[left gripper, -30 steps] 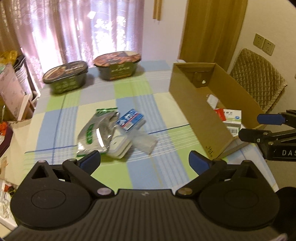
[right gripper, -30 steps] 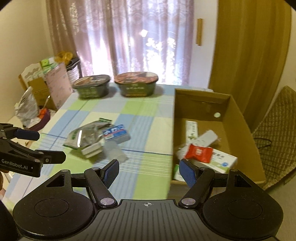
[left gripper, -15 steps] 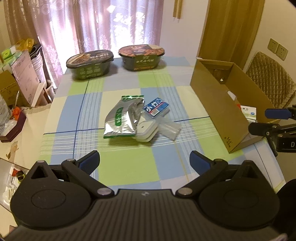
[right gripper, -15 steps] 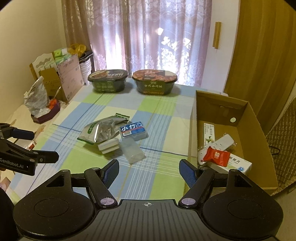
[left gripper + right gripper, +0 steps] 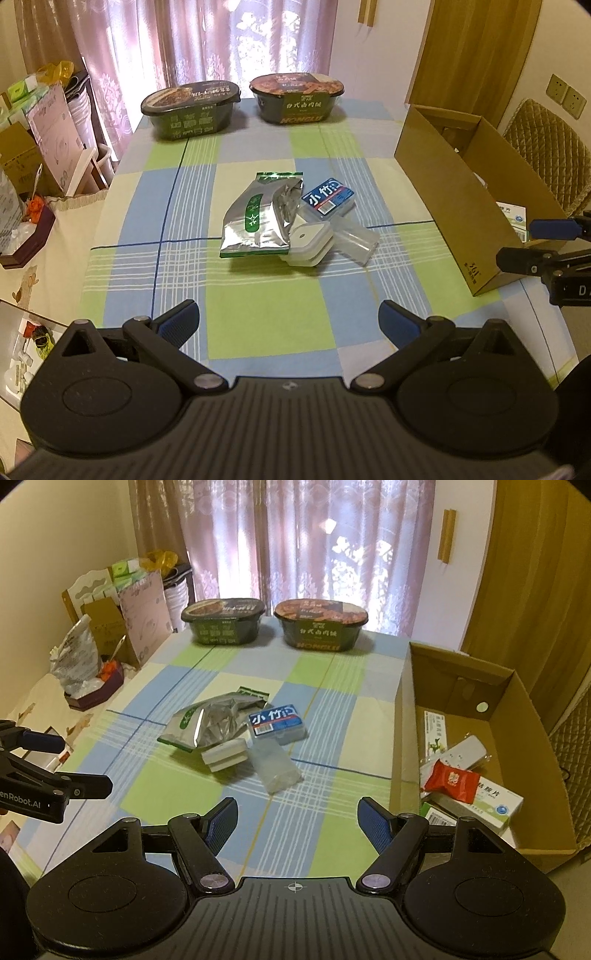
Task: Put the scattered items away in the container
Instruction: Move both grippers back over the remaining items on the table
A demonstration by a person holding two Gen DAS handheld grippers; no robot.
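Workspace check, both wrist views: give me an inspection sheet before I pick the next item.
Surface: checked tablecloth, flat.
Job's things: silver pouch, blue-label case, white box and clear plastic case bunched mid-table, overlapping. Cardboard box at the table's right edge already holds a red packet, cartons and a white device.
Clutter: two instant-meal bowls at the far edge.
Grippers: left gripper and right gripper open, empty, short of the pile.
Cables: nothing seen on the table.
Surroundings: curtains, side shelf with packets, quilted chair.
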